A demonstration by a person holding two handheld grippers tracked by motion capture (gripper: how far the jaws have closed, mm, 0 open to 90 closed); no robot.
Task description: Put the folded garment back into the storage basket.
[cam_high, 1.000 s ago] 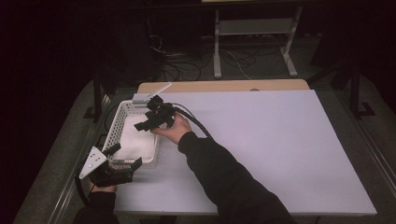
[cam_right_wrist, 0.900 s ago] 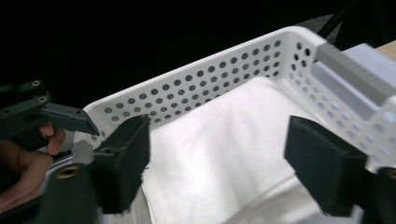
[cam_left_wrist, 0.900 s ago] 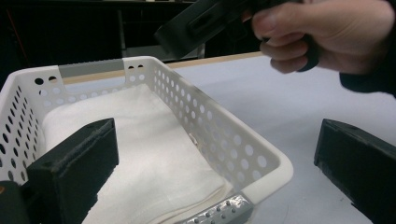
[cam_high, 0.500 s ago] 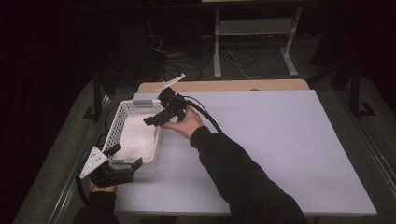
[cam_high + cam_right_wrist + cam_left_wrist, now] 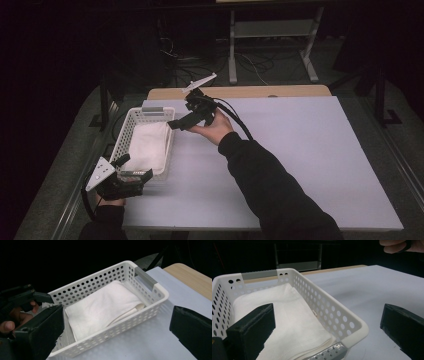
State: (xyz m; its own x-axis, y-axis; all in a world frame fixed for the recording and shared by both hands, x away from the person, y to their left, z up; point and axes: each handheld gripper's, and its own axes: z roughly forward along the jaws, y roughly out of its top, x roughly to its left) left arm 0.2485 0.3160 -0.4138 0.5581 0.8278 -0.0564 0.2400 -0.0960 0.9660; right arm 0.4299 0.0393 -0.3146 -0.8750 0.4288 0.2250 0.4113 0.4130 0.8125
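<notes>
Hovering right gripper (image 5: 176, 123) beside basket's far right corner, jaws just opened wide, nothing between | folded white cloth (image 5: 147, 146) flat inside white basket (image 5: 121, 141), table's left | left gripper (image 5: 135, 169) at basket's near end, jaws apart, straddling its near rim.

The high view looks down from above; both gripper views face the basket (image 5: 145, 116) closely from opposite ends.

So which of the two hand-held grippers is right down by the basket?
The left hand-held gripper, low at the near end of the white basket holding the folded cloth. The right hand-held gripper is lifted, beside the far end.
</notes>
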